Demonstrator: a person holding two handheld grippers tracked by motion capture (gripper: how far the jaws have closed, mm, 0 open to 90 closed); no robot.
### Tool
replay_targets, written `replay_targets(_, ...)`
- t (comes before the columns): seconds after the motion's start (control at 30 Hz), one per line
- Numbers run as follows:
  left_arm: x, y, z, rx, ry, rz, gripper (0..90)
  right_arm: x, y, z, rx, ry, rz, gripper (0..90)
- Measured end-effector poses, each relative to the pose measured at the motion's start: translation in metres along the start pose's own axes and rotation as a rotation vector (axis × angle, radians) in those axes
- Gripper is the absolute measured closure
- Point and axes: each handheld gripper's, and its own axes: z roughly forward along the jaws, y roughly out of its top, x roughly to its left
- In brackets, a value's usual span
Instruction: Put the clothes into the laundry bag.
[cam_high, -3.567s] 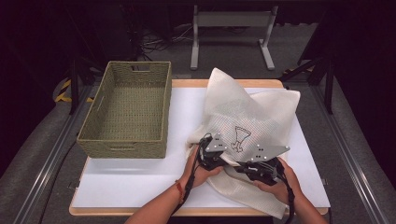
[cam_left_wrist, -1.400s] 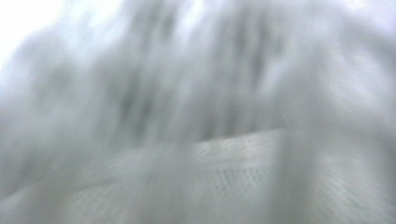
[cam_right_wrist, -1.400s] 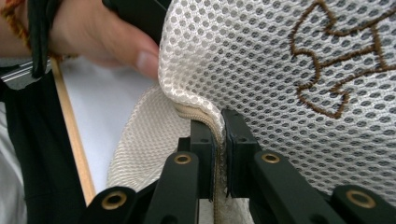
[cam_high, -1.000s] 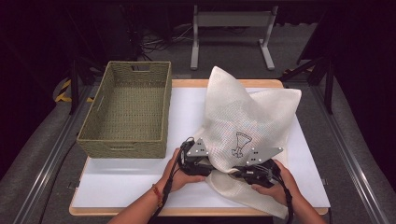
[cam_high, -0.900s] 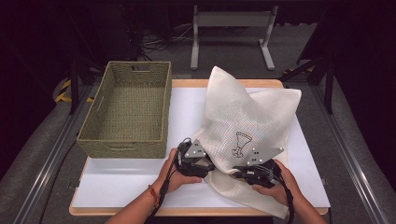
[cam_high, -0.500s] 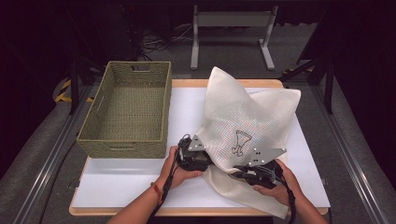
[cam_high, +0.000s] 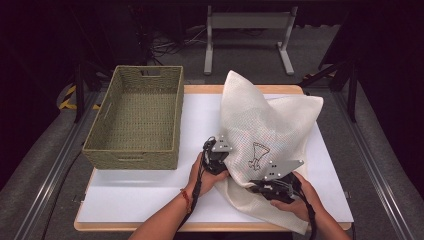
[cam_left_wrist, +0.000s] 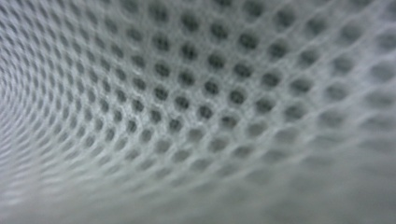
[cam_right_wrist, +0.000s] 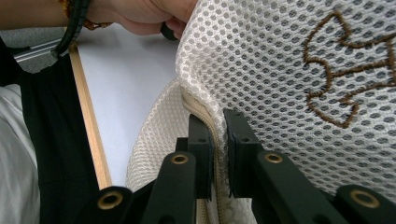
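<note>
Mesh bag (cam_high: 265, 130) on mat (cam_high: 150, 200), right of basket (cam_high: 135, 120). Right gripper (cam_right_wrist: 217, 135) clamped on zipper seam (cam_right_wrist: 205, 126) at near edge. Left gripper (cam_high: 216, 159) buried in mesh, can't tell grip. Looks like opening step; next probably needs spreading seam apart.

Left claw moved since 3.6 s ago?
Yes, slightly: the left claw has shifted left along the mesh bag, closer to the basket.
</note>
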Motion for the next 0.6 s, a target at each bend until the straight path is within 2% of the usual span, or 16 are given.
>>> replay_targets(0.07, 0.002, -0.004, -0.005, 0.013, 0.02, 0.017, 86.0, -0.001, 0.0, 0.0, 0.006, -0.009, -0.005, 76.9)
replay_targets(0.13, 0.005, -0.009, -0.012, 0.025, 0.043, 0.052, 80.6, -0.001, 0.0, -0.002, -0.001, -0.015, 0.0, 70.9)
replay_targets(0.17, 0.006, -0.012, -0.016, 0.035, 0.065, 0.073, 76.2, -0.001, 0.0, -0.004, -0.006, -0.016, 0.002, 69.2)
replay_targets(0.23, 0.008, -0.017, -0.027, 0.048, 0.07, 0.085, 69.1, -0.001, 0.002, -0.009, -0.021, -0.021, 0.0, 65.9)
replay_targets(0.27, 0.008, -0.019, -0.03, 0.049, 0.076, 0.088, 62.7, -0.001, 0.003, -0.012, -0.033, -0.022, 0.0, 64.5)
replay_targets(0.3, 0.007, -0.021, -0.036, 0.054, 0.094, 0.095, 58.2, -0.001, 0.004, -0.014, -0.041, -0.025, 0.004, 63.9)
replay_targets(0.33, 0.007, -0.022, -0.04, 0.061, 0.09, 0.099, 54.6, 0.0, 0.005, -0.016, -0.05, -0.03, 0.007, 63.5)
replay_targets(0.37, 0.007, -0.024, -0.043, 0.076, 0.066, 0.108, 50.6, 0.0, 0.006, -0.018, -0.058, -0.036, 0.005, 63.8)
replay_targets(0.4, 0.007, -0.024, -0.043, 0.076, 0.066, 0.108, 44.0, 0.0, 0.006, -0.018, -0.058, -0.036, 0.005, 63.8)
replay_targets(0.43, 0.005, -0.025, -0.043, 0.101, 0.054, 0.122, 44.0, 0.001, 0.006, -0.02, -0.062, -0.038, 0.004, 63.8)
replay_targets(0.5, 0.003, -0.025, -0.038, 0.117, 0.035, 0.104, 35.8, 0.002, 0.008, -0.022, -0.064, -0.049, -0.006, 65.6)
replay_targets(0.53, 0.001, -0.025, -0.033, 0.121, 0.051, 0.104, 33.7, 0.003, 0.009, -0.023, -0.06, -0.048, -0.008, 66.2)
replay_targets(0.6, 0.0, -0.024, -0.022, 0.137, 0.047, 0.099, 30.7, 0.005, 0.01, -0.027, -0.068, -0.057, -0.016, 69.6)
